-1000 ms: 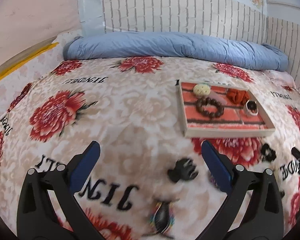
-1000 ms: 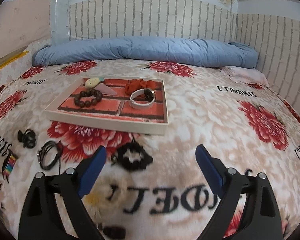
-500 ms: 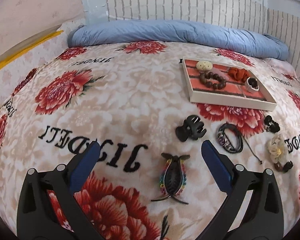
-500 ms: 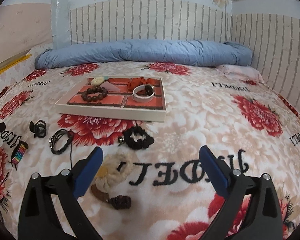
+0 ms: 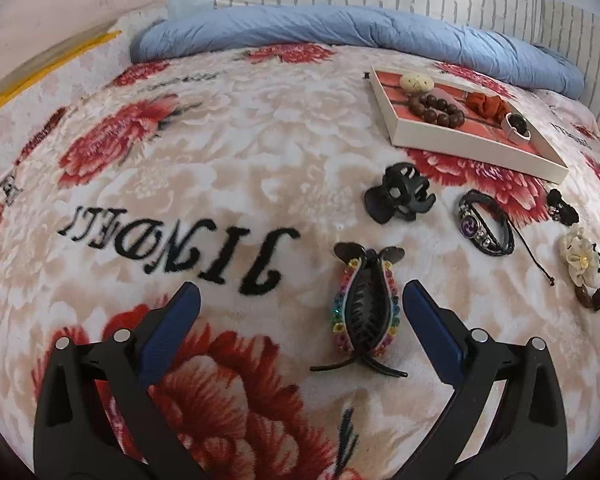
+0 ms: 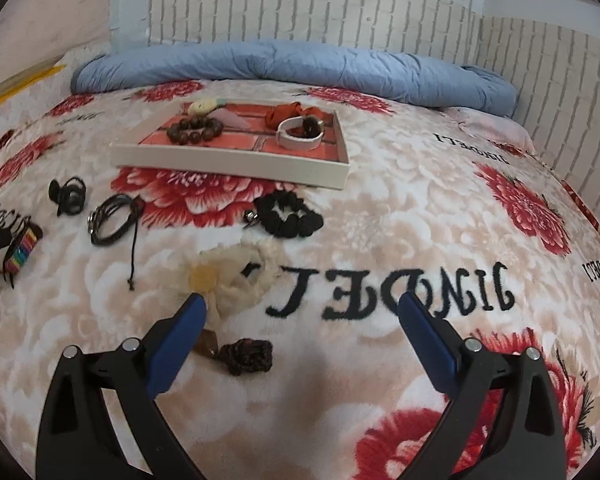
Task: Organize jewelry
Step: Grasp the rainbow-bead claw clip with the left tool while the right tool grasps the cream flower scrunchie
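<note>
My left gripper is open and low over the bedspread. A rainbow-beaded black hair claw lies between its fingers, close to the right finger and untouched. Beyond it lie a black claw clip and a black cord bracelet. My right gripper is open with nothing between its pads. A cream flower hair tie lies just past its left fingertip, with a dark brown knot beside that finger. A black scrunchie lies farther off. The white tray holds a brown bead bracelet, a white band and an orange scrunchie.
Everything rests on a soft floral bedspread printed with black letters. A rolled blue quilt lies along the far side against a brick-patterned wall. The tray sits to the right of the left gripper.
Both grippers have dropped toward the bedspread and tilted down. The rainbow hair claw now lies between the left fingers, and the cream flower tie has come up to the right gripper's left fingertip.
</note>
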`<state>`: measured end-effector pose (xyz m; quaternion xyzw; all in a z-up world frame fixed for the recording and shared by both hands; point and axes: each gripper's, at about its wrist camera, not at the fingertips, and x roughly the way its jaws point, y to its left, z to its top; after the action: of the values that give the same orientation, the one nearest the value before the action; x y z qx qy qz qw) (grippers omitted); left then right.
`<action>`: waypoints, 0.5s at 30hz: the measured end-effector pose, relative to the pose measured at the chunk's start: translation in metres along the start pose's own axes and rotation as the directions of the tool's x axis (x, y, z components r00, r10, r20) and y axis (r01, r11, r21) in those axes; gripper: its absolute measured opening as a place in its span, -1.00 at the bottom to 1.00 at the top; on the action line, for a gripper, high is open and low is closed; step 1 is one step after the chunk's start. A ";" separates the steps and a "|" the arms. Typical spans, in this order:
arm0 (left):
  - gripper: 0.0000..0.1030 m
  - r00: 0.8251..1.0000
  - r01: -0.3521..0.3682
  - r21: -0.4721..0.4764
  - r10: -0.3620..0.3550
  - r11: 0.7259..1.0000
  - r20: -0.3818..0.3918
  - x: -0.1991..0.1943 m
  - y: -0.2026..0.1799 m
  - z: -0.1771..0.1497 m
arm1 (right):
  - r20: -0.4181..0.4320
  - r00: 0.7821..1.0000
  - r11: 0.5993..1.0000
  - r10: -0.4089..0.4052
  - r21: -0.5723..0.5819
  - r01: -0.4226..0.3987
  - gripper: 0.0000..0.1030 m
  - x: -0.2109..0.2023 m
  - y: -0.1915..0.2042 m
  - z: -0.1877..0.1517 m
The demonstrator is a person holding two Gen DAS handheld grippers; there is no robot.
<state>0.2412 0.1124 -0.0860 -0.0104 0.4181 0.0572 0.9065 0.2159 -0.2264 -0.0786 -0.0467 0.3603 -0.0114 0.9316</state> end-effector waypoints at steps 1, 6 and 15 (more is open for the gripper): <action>0.90 1.000 0.006 -0.002 -0.006 1.000 -0.005 0.001 0.000 0.000 | -0.003 1.000 1.000 0.000 -0.004 0.000 0.84 0.001 0.001 0.000; 0.90 1.000 0.004 0.018 -0.003 1.000 -0.018 0.009 -0.010 -0.001 | -0.023 1.000 1.000 0.004 -0.012 -0.005 0.82 0.006 0.004 -0.004; 0.90 0.999 0.008 0.030 -0.006 1.000 -0.050 0.022 -0.018 -0.002 | -0.090 0.995 0.999 0.038 0.018 -0.037 0.50 0.022 0.002 -0.011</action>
<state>0.2559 0.0966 -0.1048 0.0004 0.4413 0.0476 0.8961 0.2252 -0.2265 -0.1019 -0.0318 0.4028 0.0011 0.9148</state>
